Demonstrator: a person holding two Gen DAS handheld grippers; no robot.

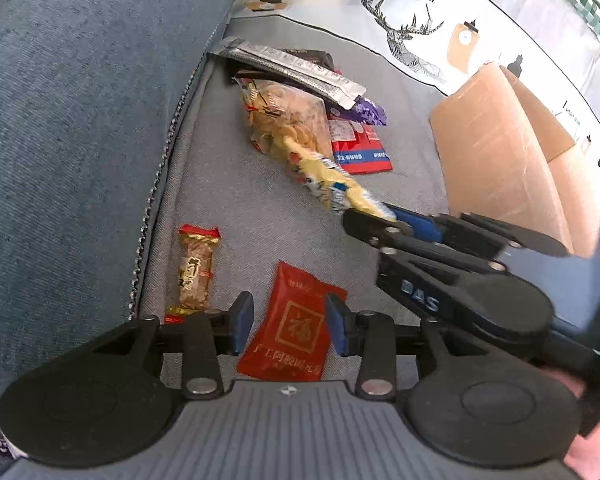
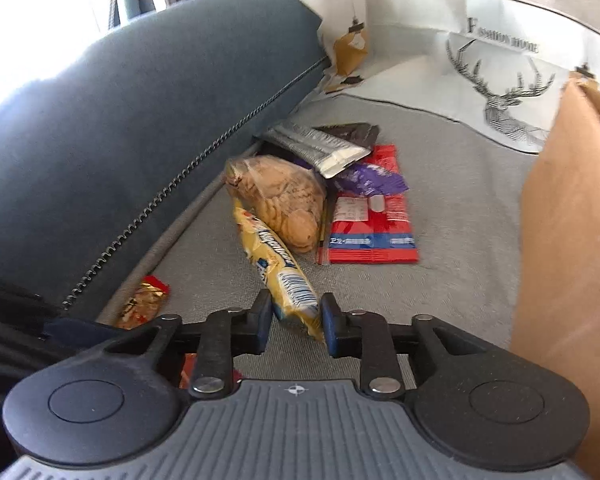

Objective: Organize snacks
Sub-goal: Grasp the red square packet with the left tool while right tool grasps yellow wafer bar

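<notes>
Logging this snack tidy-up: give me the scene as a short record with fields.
surface: grey sofa seat
right gripper: shut on the end of the yellow packet
left gripper: open, hanging over the red sachet, pads not on it
loose nearby: gold-wrapped bar beside the blue cushion
pile: clear biscuit bag, silver packet, purple wrapper, red-and-blue packet
container: cardboard box, contents not visible
</notes>
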